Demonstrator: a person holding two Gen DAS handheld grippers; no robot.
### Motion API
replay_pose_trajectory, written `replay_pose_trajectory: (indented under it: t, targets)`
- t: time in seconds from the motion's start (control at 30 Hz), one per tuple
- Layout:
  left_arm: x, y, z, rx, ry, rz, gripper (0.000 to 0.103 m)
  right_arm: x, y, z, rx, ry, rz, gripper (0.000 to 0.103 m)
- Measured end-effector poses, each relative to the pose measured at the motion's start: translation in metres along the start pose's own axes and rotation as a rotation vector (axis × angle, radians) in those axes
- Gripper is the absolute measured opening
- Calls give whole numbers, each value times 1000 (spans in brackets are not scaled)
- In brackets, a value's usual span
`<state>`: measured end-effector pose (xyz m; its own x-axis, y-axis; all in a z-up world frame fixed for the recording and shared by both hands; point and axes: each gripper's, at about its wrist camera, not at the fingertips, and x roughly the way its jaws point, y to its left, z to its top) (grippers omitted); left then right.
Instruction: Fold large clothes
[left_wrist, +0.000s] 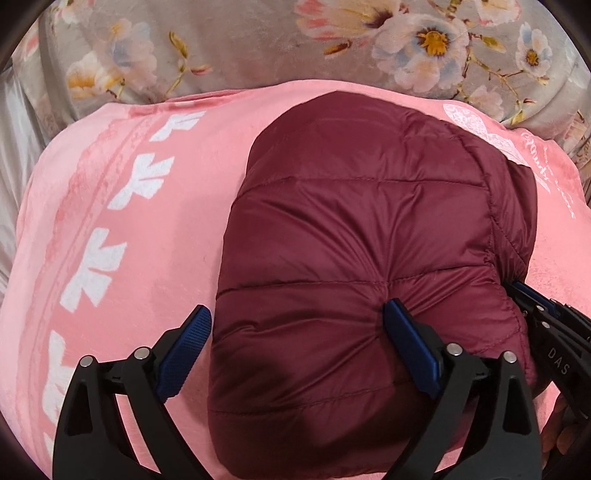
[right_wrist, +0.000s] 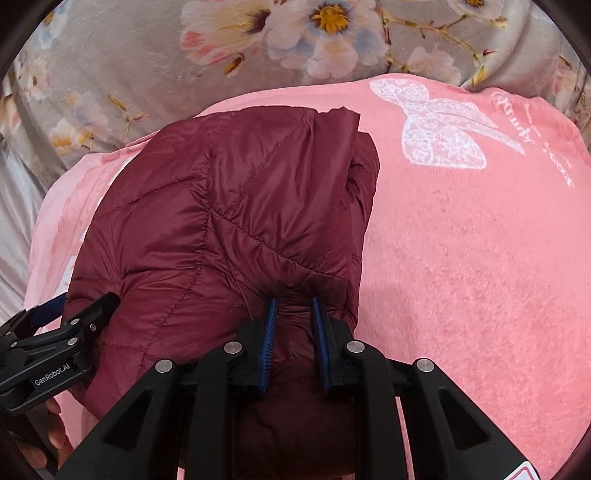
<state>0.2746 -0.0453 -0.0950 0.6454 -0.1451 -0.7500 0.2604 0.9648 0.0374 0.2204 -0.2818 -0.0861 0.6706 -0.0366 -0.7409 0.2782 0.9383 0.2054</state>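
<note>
A maroon quilted puffer jacket (left_wrist: 362, 229) lies folded into a compact bundle on a pink towel (left_wrist: 147, 236). My left gripper (left_wrist: 299, 314) is open; its right finger (left_wrist: 406, 332) presses on the jacket's near part and its left finger (left_wrist: 188, 347) is over the towel. In the right wrist view the jacket (right_wrist: 229, 221) lies left of centre. My right gripper (right_wrist: 293, 306) is shut on a pinch of the jacket's near right edge. The right gripper also shows at the left wrist view's right edge (left_wrist: 535, 302), and the left gripper at the right wrist view's left edge (right_wrist: 59, 328).
The pink towel (right_wrist: 461, 258) has white butterfly prints and lies on a grey floral bedcover (left_wrist: 258, 40). Pale satin fabric (left_wrist: 14, 155) shows at the far left. The person's fingers (right_wrist: 51, 435) show at the lower left.
</note>
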Motion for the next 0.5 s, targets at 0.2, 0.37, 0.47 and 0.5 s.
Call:
replay_pose_trajectory:
  t: [0.2,0.37,0.47,0.5]
  targets:
    - [9,1,-5,-28,1,-11,97,1,1,-3,-4,-28,-4,16]
    - [15,4,-8,-54,0,-21,98,1,0,-6,-4,-51,-5,16]
    - [17,5,-9,-66,-2,-30,98,1,0,-7,-6,-59,-9,16]
    - [18,5,-9,-69,-4,-31,98,1,0,-7,-6,-60,-9,16]
